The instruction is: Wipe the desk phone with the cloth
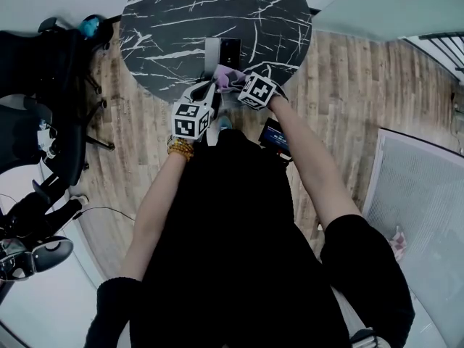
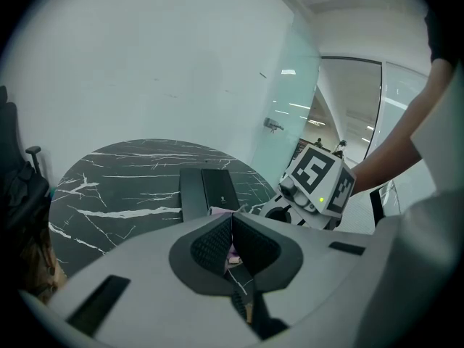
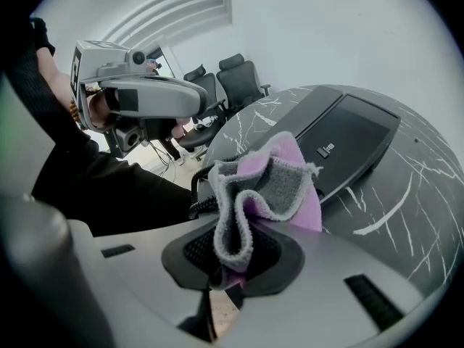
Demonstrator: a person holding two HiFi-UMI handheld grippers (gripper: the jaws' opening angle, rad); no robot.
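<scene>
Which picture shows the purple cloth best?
The right gripper view: the cloth sits big and bunched, clamped in the right gripper. The head view shows it tiny; the left gripper view shows only a sliver.

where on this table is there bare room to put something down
Bare: the table's far half beyond the desk phone, and the strips left and right of it. Crowded: the near edge, with phone and cloth.

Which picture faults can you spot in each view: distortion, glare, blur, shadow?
Head view: strong fisheye, the floorboards bend round the marble table; light is even. Left gripper view: black round vignette at the corners, bright glints on the glass partition. Right gripper view: the cloth and desk phone are sharp, the table edge bows, no hard shadows.
</scene>
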